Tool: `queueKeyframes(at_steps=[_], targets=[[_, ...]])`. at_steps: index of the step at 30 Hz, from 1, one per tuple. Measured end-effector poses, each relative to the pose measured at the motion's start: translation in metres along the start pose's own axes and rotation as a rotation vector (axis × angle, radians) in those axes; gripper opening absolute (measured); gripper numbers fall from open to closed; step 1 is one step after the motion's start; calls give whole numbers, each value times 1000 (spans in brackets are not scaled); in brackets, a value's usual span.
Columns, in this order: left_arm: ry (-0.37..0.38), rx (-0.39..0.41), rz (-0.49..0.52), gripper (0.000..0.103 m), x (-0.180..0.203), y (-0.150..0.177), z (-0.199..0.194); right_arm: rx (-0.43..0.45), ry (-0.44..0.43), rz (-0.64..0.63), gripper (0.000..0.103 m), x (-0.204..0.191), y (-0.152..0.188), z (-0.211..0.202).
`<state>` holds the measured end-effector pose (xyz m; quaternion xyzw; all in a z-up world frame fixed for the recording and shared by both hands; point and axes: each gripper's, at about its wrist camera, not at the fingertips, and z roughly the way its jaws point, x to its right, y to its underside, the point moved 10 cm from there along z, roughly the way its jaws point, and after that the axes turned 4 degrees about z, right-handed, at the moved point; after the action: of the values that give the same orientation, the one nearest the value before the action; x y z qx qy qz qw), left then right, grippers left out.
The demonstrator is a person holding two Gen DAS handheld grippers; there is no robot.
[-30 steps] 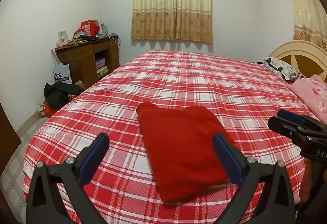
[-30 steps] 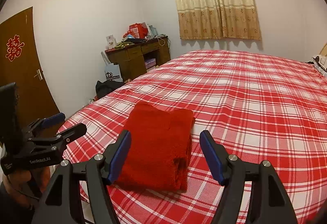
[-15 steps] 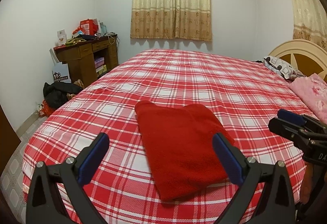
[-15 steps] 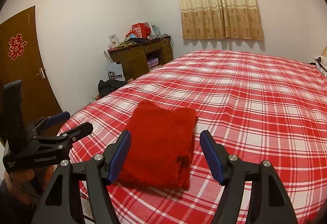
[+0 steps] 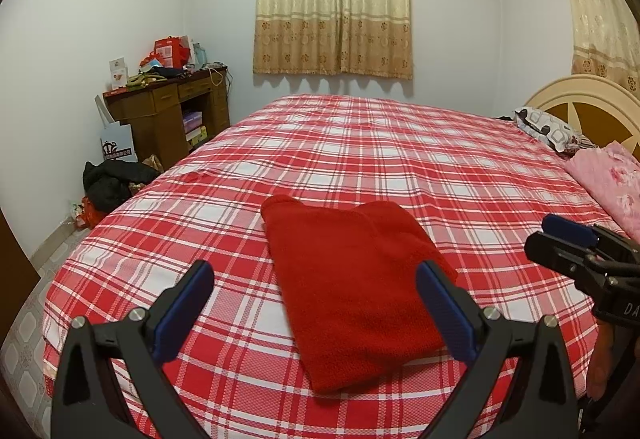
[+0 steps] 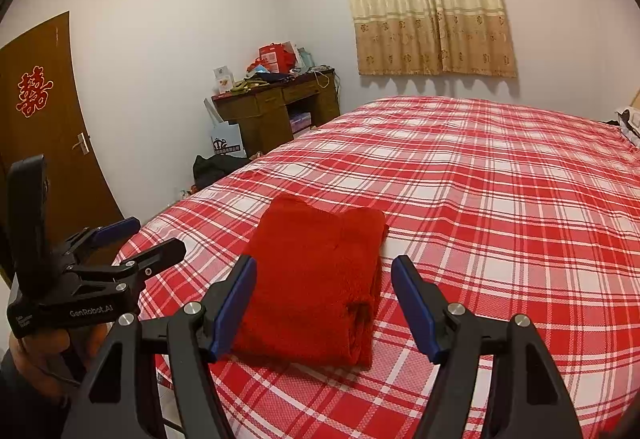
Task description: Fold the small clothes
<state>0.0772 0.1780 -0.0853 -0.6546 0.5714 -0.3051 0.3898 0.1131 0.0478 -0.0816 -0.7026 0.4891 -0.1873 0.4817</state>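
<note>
A red fleece garment (image 5: pixel 352 287) lies folded into a neat rectangle near the front edge of the bed (image 5: pixel 400 159); the right wrist view shows the same garment (image 6: pixel 316 279) with its layered edge on the right. My left gripper (image 5: pixel 316 313) hovers open over the near end of it, nothing between its blue pads. Beside it my right gripper (image 6: pixel 324 309) also stands open above the garment's near edge, holding nothing. Each gripper shows in the other's view: the right gripper (image 5: pixel 560 239) at the right edge, the left gripper (image 6: pixel 136 239) at the left, in a person's hand.
The bed's red and white checked cover spreads wide beyond the garment. A pink quilt (image 5: pixel 612 183) and a patterned pillow (image 5: pixel 544 127) lie by the headboard. A wooden desk (image 5: pixel 168 115) with clutter stands at the far left, dark clothes (image 5: pixel 116 179) on the floor, a brown door (image 6: pixel 44 111).
</note>
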Motion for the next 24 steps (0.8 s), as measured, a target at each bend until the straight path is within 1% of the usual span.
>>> queueKeyframes(at_steps=[8,10,12,24], targets=[[19,7,1,103,3,0,-2,2,-2,-2,71,0,0,-1],[14,14,-2,103,2,-1,-2,5,-2,-1,71,1,0,-1],[27,17,-6,103,3,-2,-3,7,-3,1,71,1,0,-1],[-7,11,-42,103,-8,-4,-1,5,-9,0,71,0,1,-2]])
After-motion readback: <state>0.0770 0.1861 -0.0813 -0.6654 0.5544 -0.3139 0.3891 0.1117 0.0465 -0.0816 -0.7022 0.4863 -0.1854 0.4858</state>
